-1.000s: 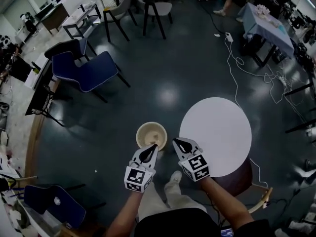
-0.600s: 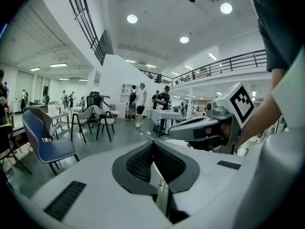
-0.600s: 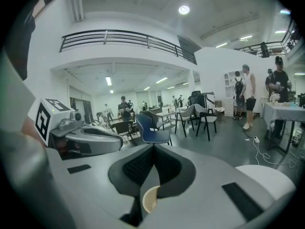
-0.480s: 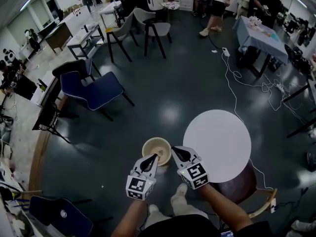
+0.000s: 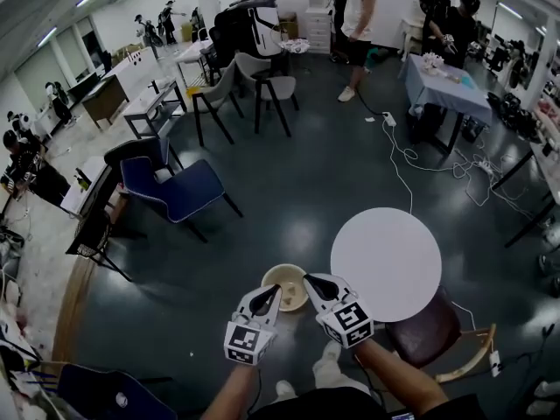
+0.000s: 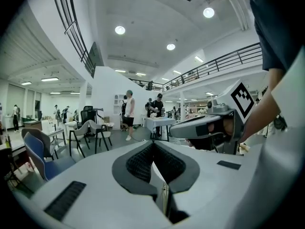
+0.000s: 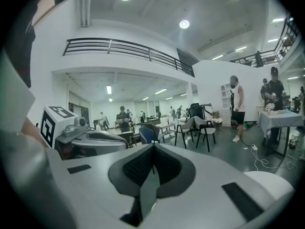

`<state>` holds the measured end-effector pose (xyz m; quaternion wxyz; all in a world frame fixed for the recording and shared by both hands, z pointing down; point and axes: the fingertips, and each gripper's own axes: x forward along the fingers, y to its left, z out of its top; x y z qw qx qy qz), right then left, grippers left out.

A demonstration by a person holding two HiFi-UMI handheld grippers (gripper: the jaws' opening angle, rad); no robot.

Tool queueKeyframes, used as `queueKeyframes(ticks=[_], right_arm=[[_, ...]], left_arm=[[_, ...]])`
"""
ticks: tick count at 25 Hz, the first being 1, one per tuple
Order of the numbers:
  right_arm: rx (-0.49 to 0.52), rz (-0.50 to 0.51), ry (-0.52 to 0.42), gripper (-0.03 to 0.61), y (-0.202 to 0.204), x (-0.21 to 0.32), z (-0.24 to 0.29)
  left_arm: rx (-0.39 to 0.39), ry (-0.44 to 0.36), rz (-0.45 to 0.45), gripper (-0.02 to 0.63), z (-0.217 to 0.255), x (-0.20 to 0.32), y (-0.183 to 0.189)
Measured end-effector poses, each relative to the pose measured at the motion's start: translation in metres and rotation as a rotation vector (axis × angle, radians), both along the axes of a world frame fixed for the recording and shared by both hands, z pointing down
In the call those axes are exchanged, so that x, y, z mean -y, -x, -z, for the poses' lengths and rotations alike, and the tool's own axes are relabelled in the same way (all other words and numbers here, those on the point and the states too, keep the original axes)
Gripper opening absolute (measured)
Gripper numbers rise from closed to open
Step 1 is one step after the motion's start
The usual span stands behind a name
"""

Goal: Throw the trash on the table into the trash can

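Observation:
A round white table [image 5: 386, 263] stands to the right in the head view, its top bare. Left of it on the dark floor is a beige trash can [image 5: 284, 287], with something small inside that I cannot make out. My left gripper [image 5: 268, 295] and right gripper [image 5: 313, 281] hang side by side over the can's near rim, both shut with nothing between the pads. The left gripper view shows its jaws [image 6: 152, 144] meeting, with the right gripper [image 6: 209, 125] beside them. In the right gripper view the jaws [image 7: 152, 147] are also together, and the table's edge [image 7: 269, 180] shows low right.
A brown chair [image 5: 437, 339] sits tucked by the table's near side. A blue chair [image 5: 171, 186] and grey chairs [image 5: 262, 90] stand to the left and far. White cables [image 5: 420, 160] trail across the floor toward a cloth-covered table [image 5: 446, 90]. People [image 5: 357, 11] stand at the back.
Both grippers have risen, staying shut and side by side. The head view has tilted up, so the can and table sit lower in the picture and more of the room shows.

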<state>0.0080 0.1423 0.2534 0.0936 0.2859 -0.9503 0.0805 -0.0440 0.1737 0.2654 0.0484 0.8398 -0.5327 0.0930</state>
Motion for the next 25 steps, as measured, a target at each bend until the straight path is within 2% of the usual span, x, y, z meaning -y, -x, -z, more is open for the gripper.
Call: queueKeyframes(ticks=[13, 18, 22, 25], right_arm=[[0.004, -0.037, -0.094, 0.018, -0.002, -0.102, 0.058], [0.006, -0.054, -0.124, 0.018, -0.001, -0.136, 0.069], [0.014, -0.069, -0.142, 0.018, -0.005, -0.163, 0.076], [0.015, -0.075, -0.150, 0.018, -0.010, -0.179, 0.082]], left_arm=[[0.009, -0.079, -0.067, 0.015, 0.051, -0.098, -0.007], [0.075, -0.127, -0.113, 0.015, 0.059, -0.134, -0.013], [0.023, -0.130, -0.114, 0.015, 0.066, -0.160, -0.014], [0.021, -0.132, -0.113, 0.015, 0.072, -0.177, -0.014]])
